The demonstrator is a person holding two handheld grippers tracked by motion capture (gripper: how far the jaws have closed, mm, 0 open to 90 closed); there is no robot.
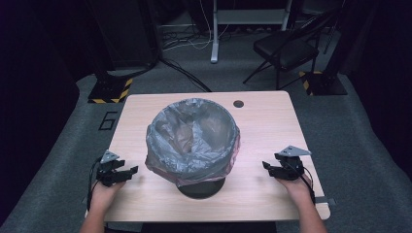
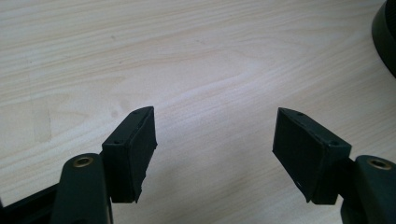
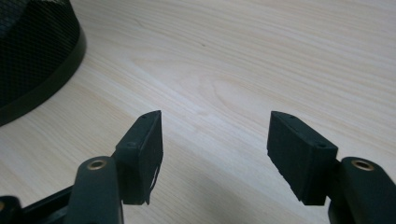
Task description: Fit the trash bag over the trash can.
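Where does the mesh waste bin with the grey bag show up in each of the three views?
High view: waste bin at the table's middle, between both grippers.
Left gripper view: its dark base edge at far right.
Right gripper view: mesh wall and base rim at top left.
Shared landmark: the pale wooden table.

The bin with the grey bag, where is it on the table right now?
In the high view the bin stands mid-table, between the left gripper and the right gripper.
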